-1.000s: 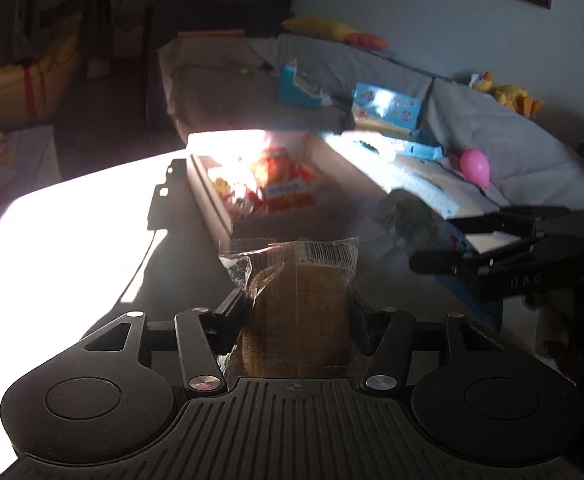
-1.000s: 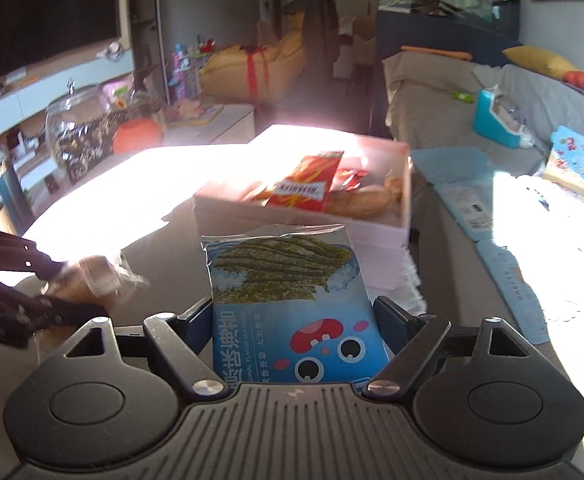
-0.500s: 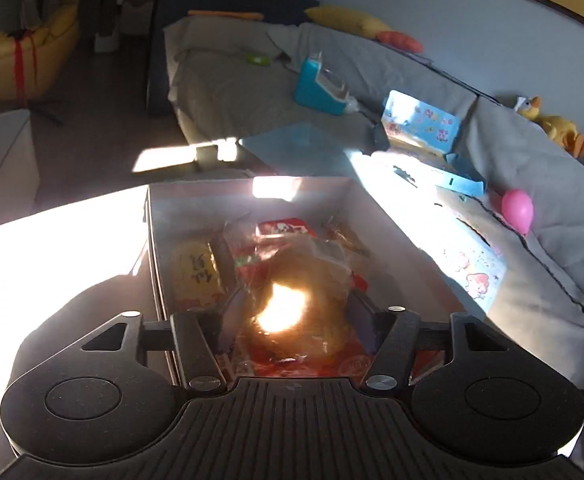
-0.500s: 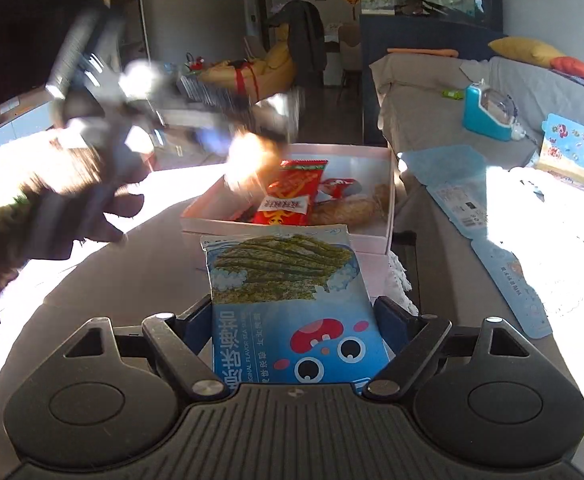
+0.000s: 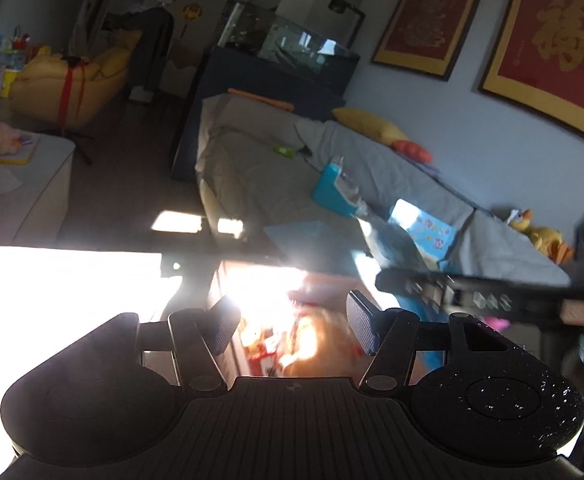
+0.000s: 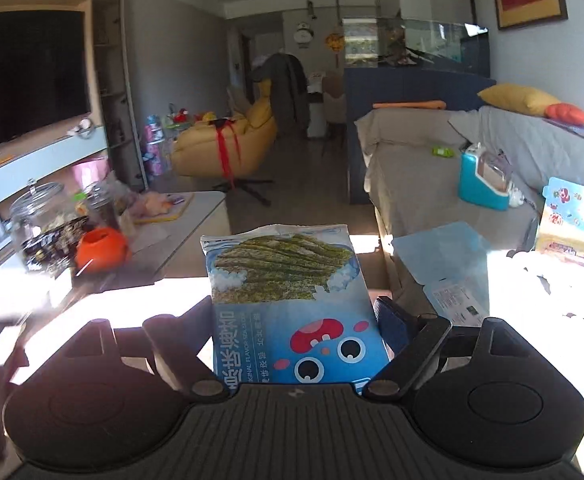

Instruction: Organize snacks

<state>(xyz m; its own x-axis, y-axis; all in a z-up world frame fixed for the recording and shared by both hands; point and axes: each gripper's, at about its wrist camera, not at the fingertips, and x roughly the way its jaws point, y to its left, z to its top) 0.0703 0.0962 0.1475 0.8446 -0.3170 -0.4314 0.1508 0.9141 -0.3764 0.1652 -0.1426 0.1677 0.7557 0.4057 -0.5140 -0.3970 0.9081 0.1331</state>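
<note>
My left gripper (image 5: 292, 326) is open and empty, held above the white snack box (image 5: 323, 284). The brown wrapped cake (image 5: 315, 344) lies in the box below its fingers among red packets, washed out by sun glare. My right gripper (image 6: 295, 320) is shut on a blue seaweed snack packet (image 6: 292, 300) and holds it upright. The box is hidden behind the packet in the right wrist view. The right gripper also shows in the left wrist view (image 5: 443, 286) at the right, blurred.
A grey sofa (image 5: 292, 184) with a teal container (image 5: 333, 190) and picture sheets lies beyond the table. A low side table (image 6: 180, 220) with jars and an orange object (image 6: 100, 248) is at the left. The sunlit tabletop (image 5: 64, 284) spreads to the left.
My left gripper has carried the cake over the box, opened and let it drop in, then tilted up. My right gripper has risen with the seaweed packet still held.
</note>
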